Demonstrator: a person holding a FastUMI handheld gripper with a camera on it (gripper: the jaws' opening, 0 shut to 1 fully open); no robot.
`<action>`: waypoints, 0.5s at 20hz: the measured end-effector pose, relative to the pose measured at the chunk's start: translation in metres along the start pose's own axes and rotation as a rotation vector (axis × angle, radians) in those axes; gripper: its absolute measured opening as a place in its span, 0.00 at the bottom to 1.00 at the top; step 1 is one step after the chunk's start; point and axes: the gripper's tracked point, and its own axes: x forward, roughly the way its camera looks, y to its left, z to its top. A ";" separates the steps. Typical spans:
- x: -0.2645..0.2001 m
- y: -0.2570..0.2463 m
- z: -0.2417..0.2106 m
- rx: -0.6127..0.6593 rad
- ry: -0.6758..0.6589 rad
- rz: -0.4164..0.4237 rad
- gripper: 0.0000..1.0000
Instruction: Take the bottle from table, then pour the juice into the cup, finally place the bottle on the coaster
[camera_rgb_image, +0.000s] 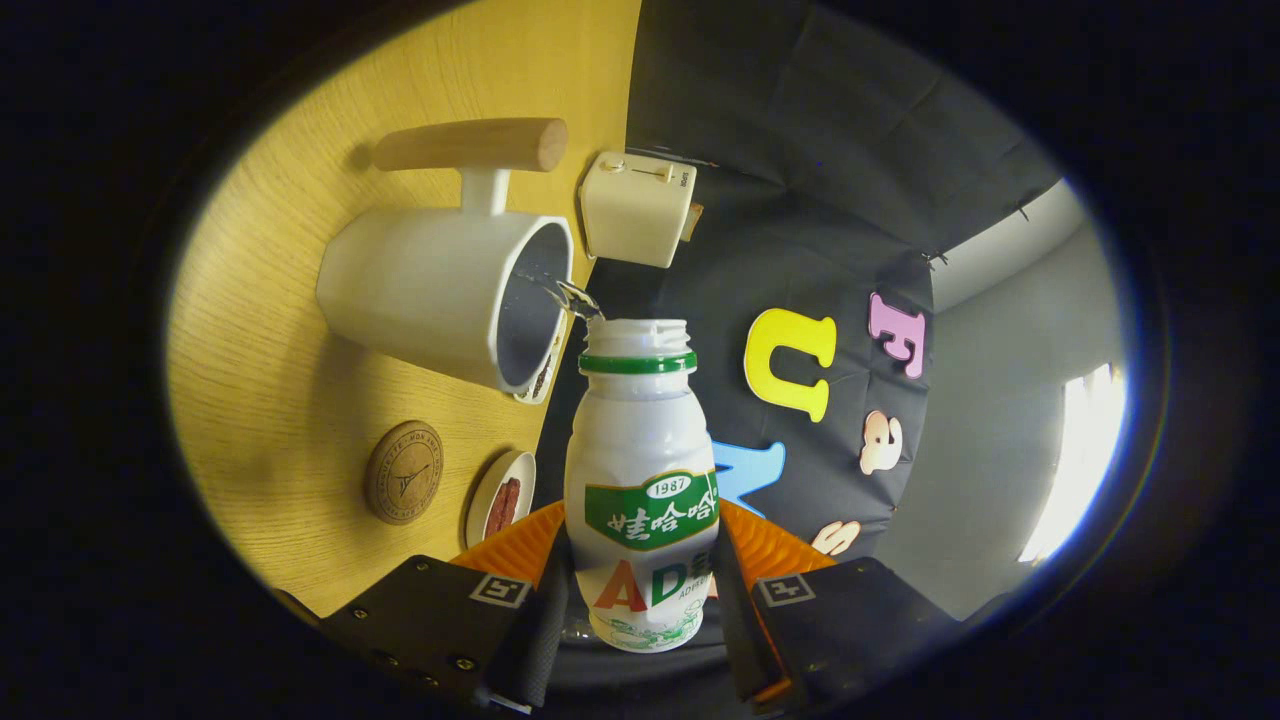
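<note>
A white juice bottle (642, 470) with a green neck ring and green label stands between my fingers, and my gripper (640, 590) is shut on its lower body. The whole view is rolled sideways, so the bottle is tipped. Its open mouth sits right at the rim of a white cup (445, 295) with a wooden handle (470, 145). A thin clear stream (570, 295) runs from the mouth into the cup's grey inside. A round cork coaster (403, 472) lies on the wooden table (270, 400) beside the cup, apart from it.
A cream-coloured toaster (635, 208) stands just past the cup at the table's back edge. A small white dish (500, 498) holding something dark red sits between the coaster and my fingers. Black cloth wall rises behind the table.
</note>
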 end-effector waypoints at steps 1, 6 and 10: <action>0.001 0.000 0.001 -0.004 -0.002 0.000 0.67; 0.003 -0.002 0.002 -0.042 -0.006 -0.004 0.67; 0.003 0.002 0.001 -0.071 -0.006 0.005 0.67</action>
